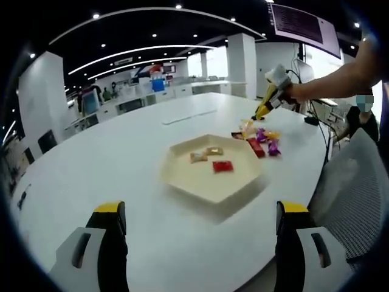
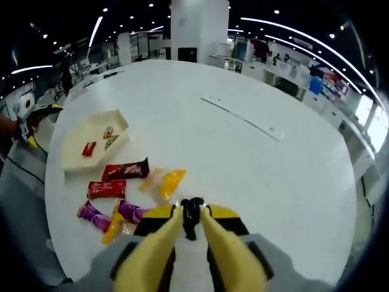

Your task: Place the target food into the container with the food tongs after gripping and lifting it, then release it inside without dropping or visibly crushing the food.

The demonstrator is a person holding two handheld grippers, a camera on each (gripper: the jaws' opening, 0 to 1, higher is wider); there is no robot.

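A: Tongs (image 2: 190, 214)? Yellow arms squeezed together at the tips in the right gripper (image 2: 189, 226), nothing between them, hovering just beside an orange packet (image 2: 170, 181).

B: Container?

A: Cream hexagonal tray (image 1: 209, 185), three snacks inside, snack pile (image 1: 258, 140) on table just beside. Left gripper (image 1: 200, 222) jaws wide apart.

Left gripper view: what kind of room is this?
Probably an open-plan office or lab: a big white table, rows of desks behind, recessed ceiling lights and a hanging screen.

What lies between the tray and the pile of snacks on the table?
Bare white table. In the right gripper view, a narrow clear strip separates the tray from the nearest snack, a dark brown bar.
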